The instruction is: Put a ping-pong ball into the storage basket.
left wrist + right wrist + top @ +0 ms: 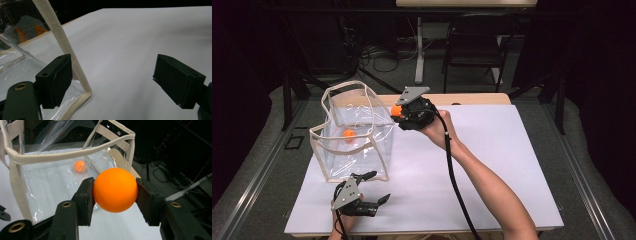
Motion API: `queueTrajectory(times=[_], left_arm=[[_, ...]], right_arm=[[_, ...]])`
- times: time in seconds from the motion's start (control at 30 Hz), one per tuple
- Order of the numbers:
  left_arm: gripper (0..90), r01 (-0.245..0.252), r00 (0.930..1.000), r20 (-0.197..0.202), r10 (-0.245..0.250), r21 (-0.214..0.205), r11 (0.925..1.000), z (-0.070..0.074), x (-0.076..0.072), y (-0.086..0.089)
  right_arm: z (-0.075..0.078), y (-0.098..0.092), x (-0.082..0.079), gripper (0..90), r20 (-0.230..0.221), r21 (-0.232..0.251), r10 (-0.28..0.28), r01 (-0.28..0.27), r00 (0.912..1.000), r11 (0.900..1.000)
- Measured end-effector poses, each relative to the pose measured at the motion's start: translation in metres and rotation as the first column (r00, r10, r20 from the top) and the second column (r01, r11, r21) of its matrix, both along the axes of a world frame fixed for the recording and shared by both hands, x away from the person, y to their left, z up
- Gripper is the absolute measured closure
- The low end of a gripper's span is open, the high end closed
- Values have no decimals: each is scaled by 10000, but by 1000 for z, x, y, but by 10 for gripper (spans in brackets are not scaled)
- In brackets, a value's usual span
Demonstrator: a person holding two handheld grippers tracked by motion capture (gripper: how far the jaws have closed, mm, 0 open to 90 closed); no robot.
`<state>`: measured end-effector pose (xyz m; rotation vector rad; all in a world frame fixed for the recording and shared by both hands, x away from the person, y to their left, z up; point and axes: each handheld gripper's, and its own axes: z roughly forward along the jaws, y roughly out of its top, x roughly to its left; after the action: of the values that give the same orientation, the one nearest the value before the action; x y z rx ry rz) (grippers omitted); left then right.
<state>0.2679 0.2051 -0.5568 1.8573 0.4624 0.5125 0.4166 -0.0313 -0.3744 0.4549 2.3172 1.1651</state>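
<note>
Right now my right gripper (115, 192) clamps an orange ball (115, 190) mid-frame beside the clear bag's rim (62, 157), my left gripper (120, 82) gapes empty at lower left, so next I'd carry it over and release.

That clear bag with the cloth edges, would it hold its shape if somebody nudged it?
Probably not well. The clear bag has thin, crinkled walls and a wavy cloth rim, so it looks floppy. It holds just one small orange ball, so it would likely slide or buckle.
</note>
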Motion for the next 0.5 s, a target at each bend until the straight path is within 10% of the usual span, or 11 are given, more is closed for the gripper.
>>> queueTrajectory(times=[0.5], left_arm=[[157, 22, 10000, 7, -22, -17, 10000, 0, 0, 0]], right_arm=[[8, 9, 2, 508, 90, -23, 173, -172, 9998, 9998]])
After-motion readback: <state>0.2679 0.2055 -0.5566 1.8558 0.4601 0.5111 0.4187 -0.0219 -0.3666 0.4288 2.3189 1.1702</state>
